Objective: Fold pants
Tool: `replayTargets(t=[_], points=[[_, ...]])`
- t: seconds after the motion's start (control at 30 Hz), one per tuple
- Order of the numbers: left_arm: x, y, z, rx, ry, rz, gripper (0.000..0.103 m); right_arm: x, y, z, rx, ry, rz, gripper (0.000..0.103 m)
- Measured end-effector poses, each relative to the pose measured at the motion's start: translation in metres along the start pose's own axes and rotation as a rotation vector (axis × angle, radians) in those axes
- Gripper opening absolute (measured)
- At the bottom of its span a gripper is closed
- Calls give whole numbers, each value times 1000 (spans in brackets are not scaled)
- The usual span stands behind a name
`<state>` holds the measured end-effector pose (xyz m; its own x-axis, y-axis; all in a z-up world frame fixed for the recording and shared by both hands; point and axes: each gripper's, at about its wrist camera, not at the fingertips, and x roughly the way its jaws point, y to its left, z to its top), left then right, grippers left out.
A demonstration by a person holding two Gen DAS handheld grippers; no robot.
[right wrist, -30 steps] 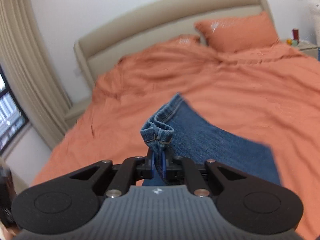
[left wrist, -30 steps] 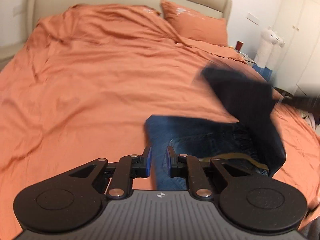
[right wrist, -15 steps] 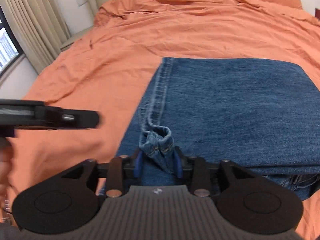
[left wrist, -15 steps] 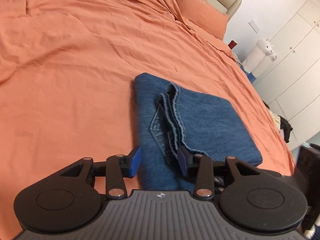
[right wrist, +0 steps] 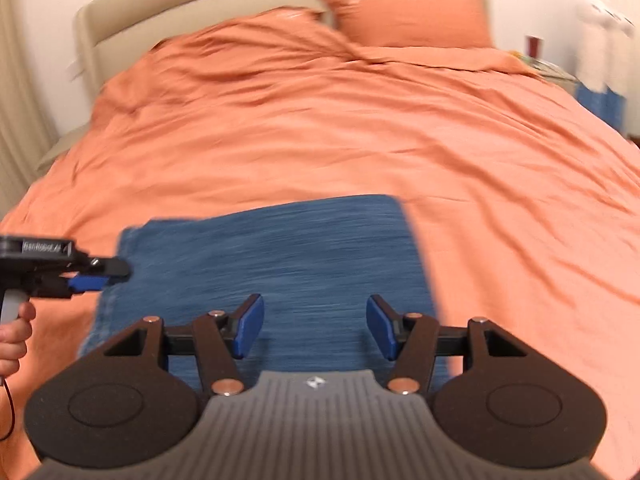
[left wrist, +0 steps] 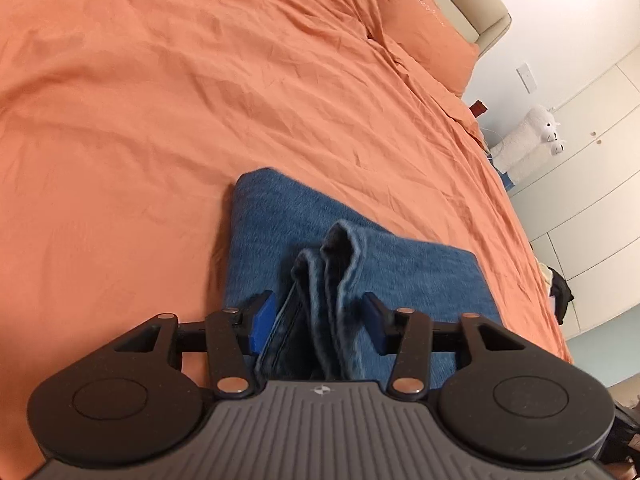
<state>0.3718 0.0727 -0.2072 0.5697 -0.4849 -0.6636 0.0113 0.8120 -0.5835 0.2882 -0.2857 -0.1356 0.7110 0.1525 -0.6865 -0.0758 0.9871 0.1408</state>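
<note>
Jeans (left wrist: pixel 280 232) lie folded into a thick blue rectangle on the orange bedsheet (left wrist: pixel 140 120), near the foot of the bed. In the left wrist view, the left gripper (left wrist: pixel 318 322) sits low over the near edge of the jeans. A bunched fold of denim (left wrist: pixel 332 280) stands between its blue pads (left wrist: pixel 262 320), but the pads do not press on it; the jaws are partly open and closing a little. In the right wrist view, the right gripper (right wrist: pixel 316 328) hovers above the flat top of the jeans with nothing between its pads, and its jaws are opening. At 9 o'clock in this view the left gripper reaches the left edge of the jeans, with a hand (right wrist: pixel 14 336) on its handle. A pillow (right wrist: pixel 408 16) lies at 12 o'clock and a white plush toy (left wrist: pixel 528 136) stands at 2 o'clock in the left view.
</note>
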Motion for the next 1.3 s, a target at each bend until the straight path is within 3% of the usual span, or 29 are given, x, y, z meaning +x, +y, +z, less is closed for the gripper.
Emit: replayTargets(t=[0.07,0.1,0.17,0.27,0.33,0.4,0.5,0.6,0.7,0.77,0.8,0.83,0.9,0.93,1.0,1.03,1.1,1.3], points=[[-2,-8,0,29,-35,19,13,-2,-24,-3,28,-17,-31,49],[-6,-11,0,33,-50,-7,7,-4,-35,-5,41,-25,-44,47],[-22,-27,0,77,-107,-20,6,-6,-56,-12,68,-31,-64,34],[-55,-62,-1,195,-185,-17,6,-7,-74,-16,96,-39,-64,30],[-75,-79,3,221,-201,18,6,-12,-78,-22,103,-48,-42,30],[-77,-80,8,236,-176,101,6,-19,-75,-30,94,-41,-9,31],[-49,-52,12,225,-93,260,6,-24,-64,-47,53,-3,22,37],[-19,-21,7,164,1,280,6,-25,-48,-68,1,35,52,37],[-12,-15,-3,144,-11,288,9,-16,-35,-80,-43,74,71,37],[-19,-17,-7,106,-27,304,21,-6,-23,-85,-88,75,44,37],[-24,-19,-10,93,-32,323,31,-4,-18,-85,-116,60,12,37],[-29,-21,-13,92,-29,337,35,-3,-16,-85,-142,42,-30,37],[-44,-30,-26,128,-42,346,35,0,-14,-82,-165,27,-85,33],[-52,-34,-35,143,-54,344,35,1,-15,-81,-151,23,-72,31],[-57,-41,-51,155,-30,315,35,2,-16,-83,-138,32,-48,10],[-54,-44,-59,168,-10,316,28,4,-15,-85,-156,35,-70,2],[-40,-47,-73,214,29,387,22,6,-19,-86,-171,51,-113,0],[-24,-36,-86,206,54,412,22,24,-45,-95,-49,135,-62,0]])
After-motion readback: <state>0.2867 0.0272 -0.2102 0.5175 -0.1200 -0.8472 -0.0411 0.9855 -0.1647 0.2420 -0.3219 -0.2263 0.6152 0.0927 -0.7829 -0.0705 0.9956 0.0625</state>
